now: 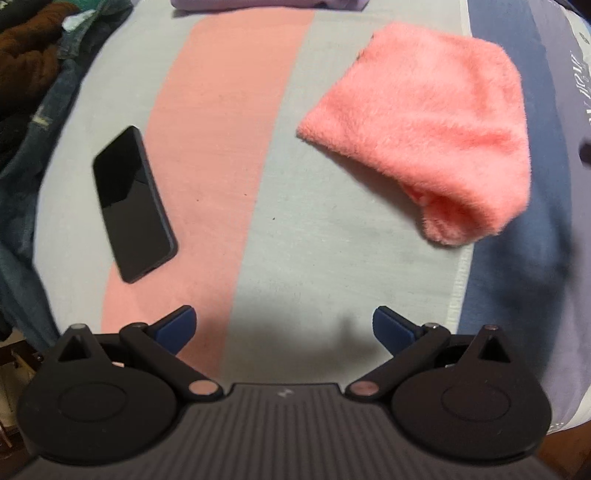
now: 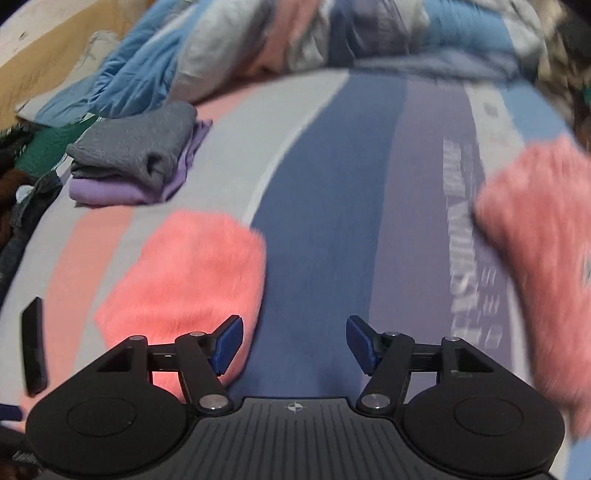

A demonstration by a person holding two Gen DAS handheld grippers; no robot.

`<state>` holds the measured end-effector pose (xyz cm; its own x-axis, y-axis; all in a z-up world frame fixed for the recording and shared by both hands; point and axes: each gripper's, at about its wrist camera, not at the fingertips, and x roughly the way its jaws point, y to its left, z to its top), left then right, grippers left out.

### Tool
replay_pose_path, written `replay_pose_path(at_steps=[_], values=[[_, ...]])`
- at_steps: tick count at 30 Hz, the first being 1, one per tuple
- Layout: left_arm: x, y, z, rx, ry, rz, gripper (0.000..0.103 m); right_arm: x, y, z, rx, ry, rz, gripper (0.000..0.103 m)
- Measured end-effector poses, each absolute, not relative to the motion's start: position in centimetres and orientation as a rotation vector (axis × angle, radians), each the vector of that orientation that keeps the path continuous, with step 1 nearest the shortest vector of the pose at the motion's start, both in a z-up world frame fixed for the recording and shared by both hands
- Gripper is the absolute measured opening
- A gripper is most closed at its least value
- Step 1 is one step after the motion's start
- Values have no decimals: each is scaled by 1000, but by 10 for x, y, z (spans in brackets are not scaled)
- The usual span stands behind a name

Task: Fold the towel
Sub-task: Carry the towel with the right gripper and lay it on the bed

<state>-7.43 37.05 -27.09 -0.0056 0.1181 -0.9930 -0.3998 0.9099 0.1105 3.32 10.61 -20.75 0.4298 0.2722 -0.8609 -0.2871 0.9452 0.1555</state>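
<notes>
A fluffy pink towel (image 1: 424,125) lies folded on the striped bedsheet, up and to the right of my left gripper (image 1: 284,328), which stands open and empty well short of it. In the right wrist view the same towel (image 2: 188,280) lies at the lower left, just beside the left fingertip of my right gripper (image 2: 293,343), open with only the blue stripe between its fingers. A second pink towel (image 2: 539,258), blurred, lies at the right edge.
A black phone (image 1: 133,203) lies on the pink stripe at the left, also seen as a phone (image 2: 33,350) edge-on. Folded grey and purple cloths (image 2: 136,166) are stacked further back. Rumpled bedding (image 2: 295,33) and dark clothes (image 1: 26,74) border the bed.
</notes>
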Motion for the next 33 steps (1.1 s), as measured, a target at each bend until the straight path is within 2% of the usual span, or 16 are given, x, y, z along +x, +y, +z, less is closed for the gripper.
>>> replay_pose_path(at_steps=[3, 8, 16, 20, 22, 23, 24, 26, 29, 33], values=[[-76, 384, -284, -232, 1528, 400, 103, 14, 108, -212, 15, 1086, 439, 62], [-81, 389, -301, -256, 1541, 407, 103, -9, 152, -205, -115, 990, 703, 62], [-132, 418, -302, -304, 1573, 525, 103, -13, 275, -220, -550, 805, 1032, 63], [-162, 430, -302, -357, 1583, 587, 103, -15, 328, -244, -736, 804, 1025, 62], [-175, 435, -303, -398, 1589, 613, 103, -12, 348, -260, -820, 849, 983, 56], [-179, 436, -304, -412, 1592, 622, 103, -11, 351, -266, -843, 860, 963, 46], [-184, 436, -305, -425, 1595, 631, 103, -11, 355, -272, -866, 871, 943, 25], [-192, 437, -307, -448, 1601, 646, 103, -7, 349, -270, -827, 860, 914, 6], [-194, 435, -307, -457, 1601, 645, 103, 4, 328, -247, -627, 864, 877, 5], [-177, 427, -303, -434, 1585, 600, 103, 30, 243, -186, -63, 803, 767, 5]])
